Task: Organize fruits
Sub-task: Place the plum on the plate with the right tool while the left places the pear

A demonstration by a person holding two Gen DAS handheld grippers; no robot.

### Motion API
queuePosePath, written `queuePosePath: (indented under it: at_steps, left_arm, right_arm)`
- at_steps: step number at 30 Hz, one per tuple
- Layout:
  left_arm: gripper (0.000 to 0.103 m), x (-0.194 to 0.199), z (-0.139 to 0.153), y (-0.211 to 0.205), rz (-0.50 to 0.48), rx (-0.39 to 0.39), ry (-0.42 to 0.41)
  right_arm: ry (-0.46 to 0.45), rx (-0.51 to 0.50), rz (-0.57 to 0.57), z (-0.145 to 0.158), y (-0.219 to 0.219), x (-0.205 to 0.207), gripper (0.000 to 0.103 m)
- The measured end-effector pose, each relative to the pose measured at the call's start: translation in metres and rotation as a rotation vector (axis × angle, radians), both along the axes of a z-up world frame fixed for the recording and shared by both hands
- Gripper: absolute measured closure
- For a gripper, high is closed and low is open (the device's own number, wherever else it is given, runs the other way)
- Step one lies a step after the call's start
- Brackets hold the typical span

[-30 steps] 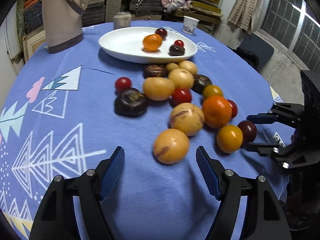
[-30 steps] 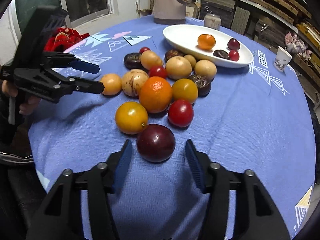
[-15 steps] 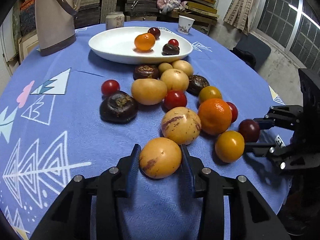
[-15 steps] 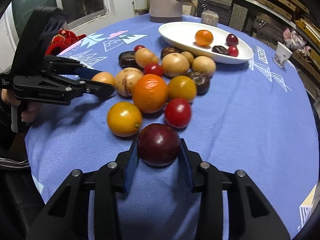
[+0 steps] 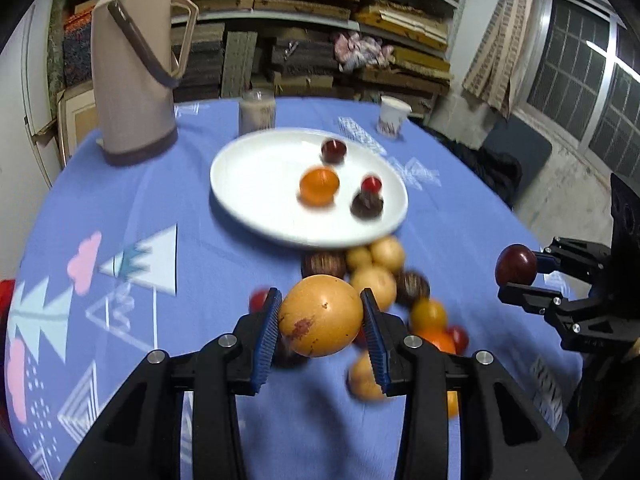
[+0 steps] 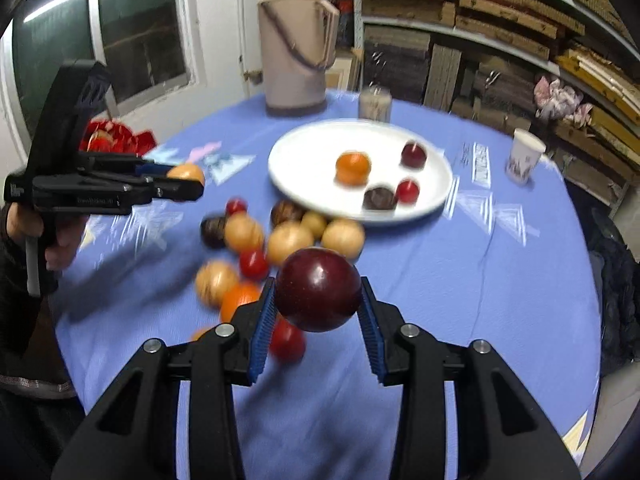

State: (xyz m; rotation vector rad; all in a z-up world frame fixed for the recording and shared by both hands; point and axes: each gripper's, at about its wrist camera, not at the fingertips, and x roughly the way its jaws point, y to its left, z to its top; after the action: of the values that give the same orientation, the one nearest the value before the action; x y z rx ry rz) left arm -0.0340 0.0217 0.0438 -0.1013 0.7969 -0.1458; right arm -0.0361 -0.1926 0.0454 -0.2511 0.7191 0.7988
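My left gripper (image 5: 320, 320) is shut on a tan-yellow round fruit (image 5: 322, 315) and holds it above the blue tablecloth. My right gripper (image 6: 318, 312) is shut on a dark red plum (image 6: 318, 289), also lifted clear of the cloth. Each gripper shows in the other's view: the right gripper (image 5: 516, 278) with the plum (image 5: 516, 266) at the right, the left gripper (image 6: 188, 182) with its fruit (image 6: 186, 172) at the left. A white plate (image 5: 256, 184) behind the pile holds an orange (image 5: 319, 186), a dark red fruit, a small red one and a dark brown one. Several loose fruits (image 6: 288, 240) lie in front of the plate.
A tall beige thermos jug (image 5: 134, 80) stands at the back left of the round table. A glass jar (image 5: 257, 111) and a paper cup (image 5: 393, 117) stand behind the plate. A person's hand (image 6: 60, 240) grips the left tool. Stacked shelves fill the back wall.
Both grippers closed on their fruits, the left on the tan fruit and the right on the plum, then rose off the cloth and tilted up toward the plate.
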Motion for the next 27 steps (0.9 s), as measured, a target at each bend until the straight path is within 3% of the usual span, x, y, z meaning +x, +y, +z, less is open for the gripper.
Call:
queuePosePath:
  at_steps: [8, 15, 19, 21, 23, 27]
  left_arm:
    - [0.063, 0.062, 0.007, 0.004, 0.05, -0.017, -0.023]
    - [0.063, 0.114, -0.022, 0.014, 0.131, -0.043, 0.03]
    - [0.062, 0.12, -0.034, 0.019, 0.146, -0.062, 0.045]
    - [0.052, 0.118, -0.034, 0.021, 0.157, -0.076, 0.024]
    - [0.033, 0.111, -0.028, 0.023, 0.179, -0.062, -0.023]
    - [0.031, 0.099, -0.017, 0.023, 0.163, -0.066, -0.06]
  right_arm:
    - [-0.014, 0.03, -0.043, 0.02, 0.039, 0.063, 0.064]
    - [0.081, -0.002, -0.075, -0.012, 0.081, 0.117, 0.064]
    - [0.114, -0.012, -0.07, -0.031, 0.097, 0.13, 0.064]
    - [0.141, 0.014, -0.074, -0.034, 0.094, 0.134, 0.063]
    - [0.15, 0.038, -0.079, -0.032, 0.088, 0.135, 0.061]
    - [0.11, 0.094, -0.07, -0.018, 0.074, 0.124, 0.054]
